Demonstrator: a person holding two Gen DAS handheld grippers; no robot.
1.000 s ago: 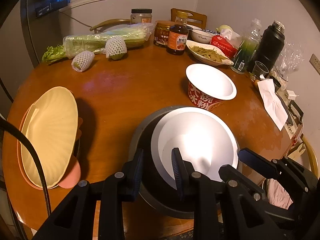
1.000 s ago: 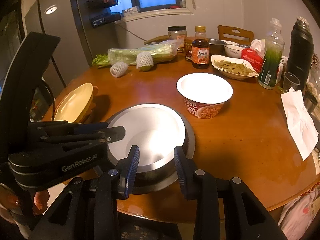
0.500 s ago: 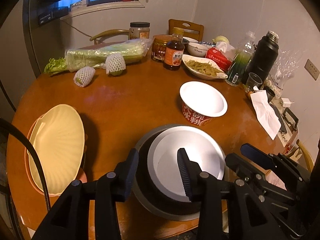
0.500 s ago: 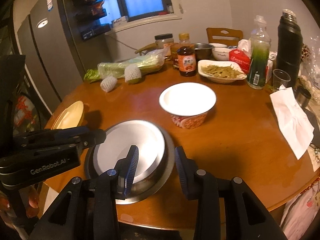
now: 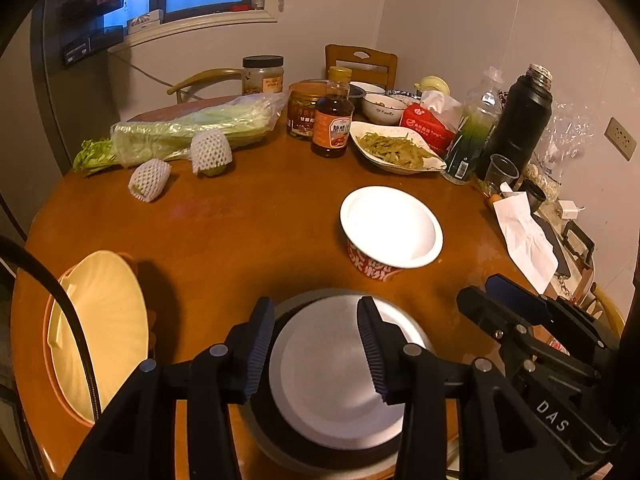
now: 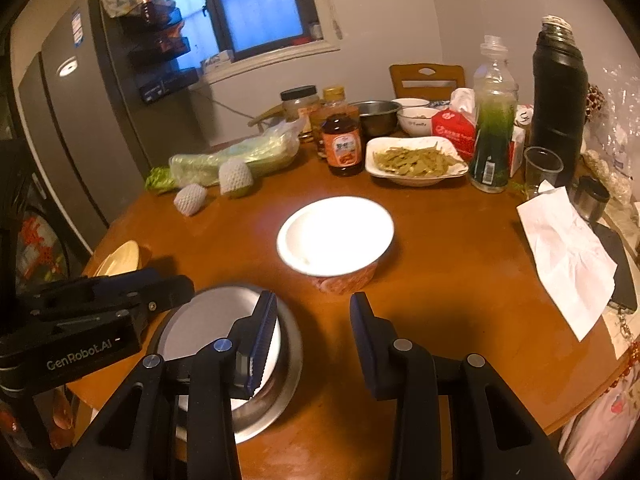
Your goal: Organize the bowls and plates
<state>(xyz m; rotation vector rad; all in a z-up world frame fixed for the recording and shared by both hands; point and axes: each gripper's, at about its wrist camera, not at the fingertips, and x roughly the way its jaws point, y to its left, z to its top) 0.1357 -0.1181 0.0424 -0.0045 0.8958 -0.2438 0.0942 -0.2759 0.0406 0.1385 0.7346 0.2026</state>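
Note:
A white bowl [image 5: 340,380] sits nested in a steel bowl [image 5: 280,452] at the table's near edge. My left gripper [image 5: 315,306] hovers over them, its jaws opening and touching nothing. My right gripper [image 6: 314,298] is open just right of the steel bowl [image 6: 288,368], with bare table between its fingers. A red noodle bowl [image 5: 390,228] with a white inside stands farther in, also seen from the right wrist as the noodle bowl [image 6: 336,236]. At the left edge a yellow plate [image 5: 104,328] lies on an orange plate [image 5: 48,344].
Along the back stand a dish of greens [image 5: 396,150], a sauce bottle [image 5: 333,124], jars, a tissue pack, a green bottle [image 6: 492,136] and a black flask [image 5: 520,120]. Bagged celery [image 5: 192,128] and two netted fruits lie back left. A paper napkin [image 5: 524,236] lies right.
The left jaws have widened off the bowls' rim and that gripper has lifted back. The right gripper has swung right, off the nested bowls, and risen a little.

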